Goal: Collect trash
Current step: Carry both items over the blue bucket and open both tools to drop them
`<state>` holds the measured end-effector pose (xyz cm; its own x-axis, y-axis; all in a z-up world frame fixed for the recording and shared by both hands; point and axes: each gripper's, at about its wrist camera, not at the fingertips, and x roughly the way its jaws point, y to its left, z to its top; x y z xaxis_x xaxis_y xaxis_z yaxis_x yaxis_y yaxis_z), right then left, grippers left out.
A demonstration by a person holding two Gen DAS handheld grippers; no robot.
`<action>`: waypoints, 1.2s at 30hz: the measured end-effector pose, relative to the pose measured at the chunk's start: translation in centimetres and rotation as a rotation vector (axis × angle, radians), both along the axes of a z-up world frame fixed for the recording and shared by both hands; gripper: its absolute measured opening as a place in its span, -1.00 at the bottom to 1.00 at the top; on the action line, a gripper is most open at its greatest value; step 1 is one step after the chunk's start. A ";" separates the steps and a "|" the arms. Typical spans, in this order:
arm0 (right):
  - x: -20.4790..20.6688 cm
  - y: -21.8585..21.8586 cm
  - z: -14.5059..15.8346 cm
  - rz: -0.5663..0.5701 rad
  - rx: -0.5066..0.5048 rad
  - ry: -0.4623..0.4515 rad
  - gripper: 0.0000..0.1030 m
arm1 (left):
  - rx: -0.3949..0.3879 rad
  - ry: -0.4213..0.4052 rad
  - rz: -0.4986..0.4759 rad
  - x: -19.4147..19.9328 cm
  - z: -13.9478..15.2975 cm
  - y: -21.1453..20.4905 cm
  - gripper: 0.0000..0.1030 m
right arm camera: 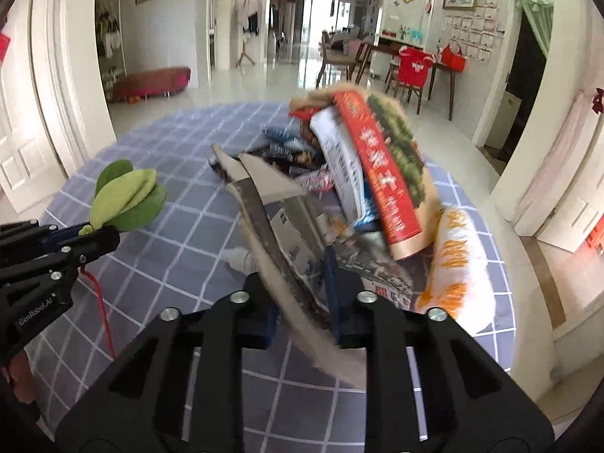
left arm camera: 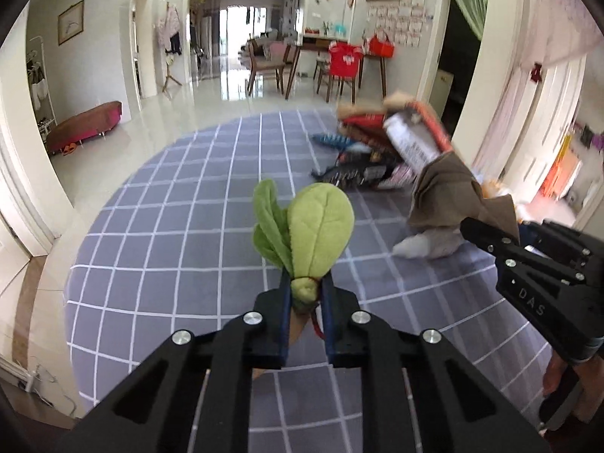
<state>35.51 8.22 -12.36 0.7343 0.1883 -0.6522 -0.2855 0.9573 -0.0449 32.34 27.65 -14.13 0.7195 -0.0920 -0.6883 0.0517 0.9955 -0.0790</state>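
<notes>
My left gripper (left arm camera: 306,290) is shut on the stem of a green plush leaf sprig (left arm camera: 313,230), held above the blue checked tablecloth (left arm camera: 170,226); the sprig also shows at the left in the right wrist view (right arm camera: 128,196). My right gripper (right arm camera: 302,302) is shut on a brown paper bag (right arm camera: 271,211), lifted and blurred; in the left wrist view the bag (left arm camera: 449,196) hangs from that gripper (left arm camera: 487,234) at the right. A pile of wrappers and packets (right arm camera: 339,166) lies on the cloth behind the bag, topped by a red and beige packet (right arm camera: 385,166).
An orange and white packet (right arm camera: 456,264) lies at the right near the table's edge. A white object (left arm camera: 422,245) lies under the bag. A red cord (right arm camera: 100,302) hangs from the sprig. Dining chairs and a table (left arm camera: 332,64) stand on the tiled floor beyond.
</notes>
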 end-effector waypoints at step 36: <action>-19.3 -40.9 -3.9 -0.674 0.327 -0.091 -0.89 | -0.040 0.223 -0.692 -3.1 -5.3 -46.3 -0.58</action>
